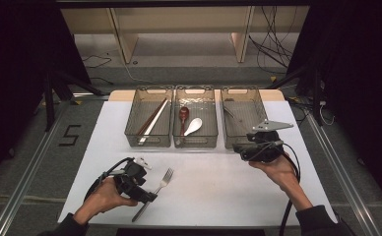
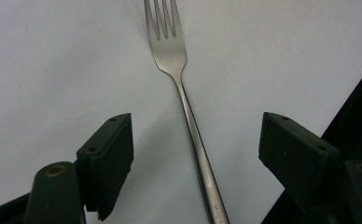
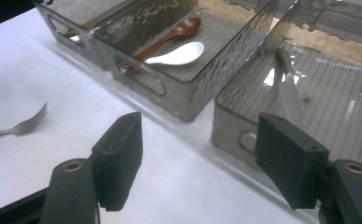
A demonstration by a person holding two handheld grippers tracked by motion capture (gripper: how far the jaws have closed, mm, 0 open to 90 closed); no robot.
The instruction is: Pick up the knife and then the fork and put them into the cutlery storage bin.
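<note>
A: What is laid out, from the largest thing down?

B: A white table is seen, with three smoky clear bins in a row at its far side. Chopsticks are held in the left bin, a dark red spoon and a white spoon in the middle bin, and a metal utensil in the right bin.

A: And the grippers?

B: The left gripper is held low at the near left, its jaws spread wide on either side of the fork's handle, without touching it. The right gripper is held just in front of the right bin, its jaws likewise wide apart and nothing gripped.

A: Where is the fork?

B: The fork is lying flat on the table at the near left, tines pointed toward the bins.
</note>
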